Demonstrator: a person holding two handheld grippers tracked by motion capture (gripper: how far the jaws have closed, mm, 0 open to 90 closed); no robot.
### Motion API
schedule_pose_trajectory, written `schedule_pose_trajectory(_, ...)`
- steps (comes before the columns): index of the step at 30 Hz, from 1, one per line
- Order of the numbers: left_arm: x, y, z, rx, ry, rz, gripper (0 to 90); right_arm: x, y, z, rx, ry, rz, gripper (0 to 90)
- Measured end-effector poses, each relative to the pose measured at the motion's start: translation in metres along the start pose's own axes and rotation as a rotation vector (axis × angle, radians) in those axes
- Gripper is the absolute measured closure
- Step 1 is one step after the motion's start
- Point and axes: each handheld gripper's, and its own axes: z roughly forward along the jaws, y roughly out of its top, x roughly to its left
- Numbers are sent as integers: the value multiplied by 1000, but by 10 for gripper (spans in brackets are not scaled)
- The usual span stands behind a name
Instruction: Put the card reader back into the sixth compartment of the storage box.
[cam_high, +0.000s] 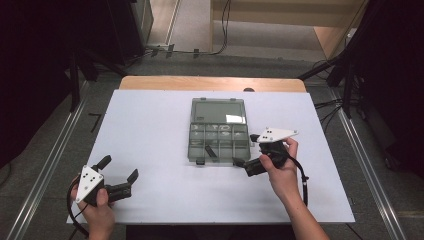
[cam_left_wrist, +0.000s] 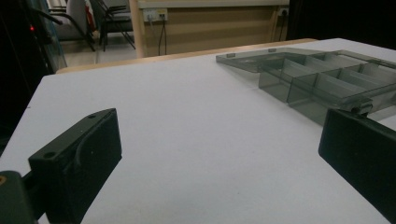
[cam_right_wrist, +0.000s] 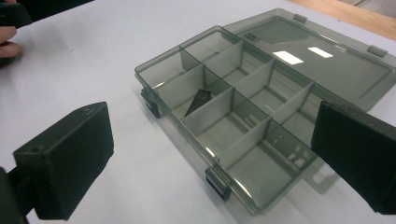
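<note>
I hold my left gripper (cam_high: 119, 168) low at the near left corner of the white surface (cam_high: 150, 130), with its jaws spread wide and nothing between them. From the left gripper view I look out across bare white surface, and the organiser box (cam_left_wrist: 327, 81) sits off to the far right, well apart from these jaws.

My right gripper (cam_high: 248, 150) rests by the near right corner of the box, my right hand (cam_high: 282, 170) wrapped around its body under the grey three-cornered plate (cam_high: 278, 133). Its jaws are also wide open and hold nothing; one tip lies just beside the box's near edge, the other close to its right side.

The smoky transparent organiser box (cam_high: 219, 131) lies in the middle of the surface with its lid (cam_right_wrist: 322, 60) folded flat open on the far side. The tray is split into compartments by thin dividers. A small dark flat piece (cam_right_wrist: 198, 101) leans tilted in one compartment of the near row, toward the left end as seen from above. Two dark latches (cam_right_wrist: 217, 183) sit on the near edge of the tray.
</note>
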Motion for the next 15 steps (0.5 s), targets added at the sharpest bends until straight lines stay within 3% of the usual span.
schedule_pose_trajectory(15, 0, 0, 0, 1, -1, 0, 0, -14, -29, -33, -40, -51, 39, 0)
